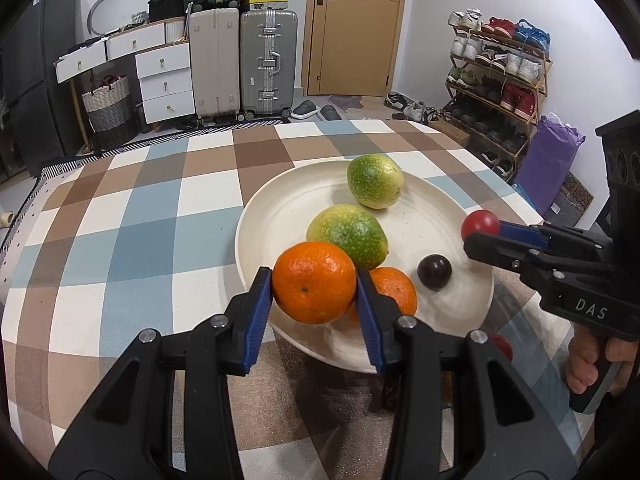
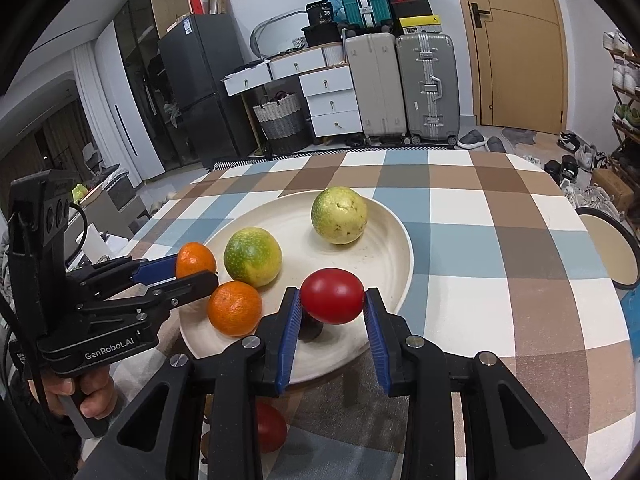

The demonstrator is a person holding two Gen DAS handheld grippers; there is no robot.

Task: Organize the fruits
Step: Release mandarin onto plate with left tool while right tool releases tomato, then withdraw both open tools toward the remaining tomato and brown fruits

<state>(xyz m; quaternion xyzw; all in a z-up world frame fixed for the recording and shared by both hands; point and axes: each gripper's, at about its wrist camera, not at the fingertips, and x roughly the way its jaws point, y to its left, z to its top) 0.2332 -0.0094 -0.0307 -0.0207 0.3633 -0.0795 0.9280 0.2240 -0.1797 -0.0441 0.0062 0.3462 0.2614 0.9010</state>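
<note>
A cream plate (image 1: 280, 216) (image 2: 384, 264) on the checked tablecloth holds two green-yellow fruits (image 1: 374, 186) (image 1: 348, 230), an orange (image 1: 394, 290) and a dark round fruit (image 1: 434, 272). My left gripper (image 1: 314, 284) is shut on a second orange (image 1: 314, 282), held over the plate's near rim; it also shows in the right wrist view (image 2: 192, 270). My right gripper (image 2: 332, 298) is shut on a red tomato-like fruit (image 2: 332, 296) above the plate; it shows in the left wrist view (image 1: 480, 230). Another red fruit (image 2: 270, 426) lies on the cloth below.
The checked table (image 1: 140, 240) extends left and far of the plate. A round stool (image 2: 608, 248) stands at the table's right. Suitcases (image 1: 244, 64), drawers and a shoe rack (image 1: 500, 76) stand beyond the table.
</note>
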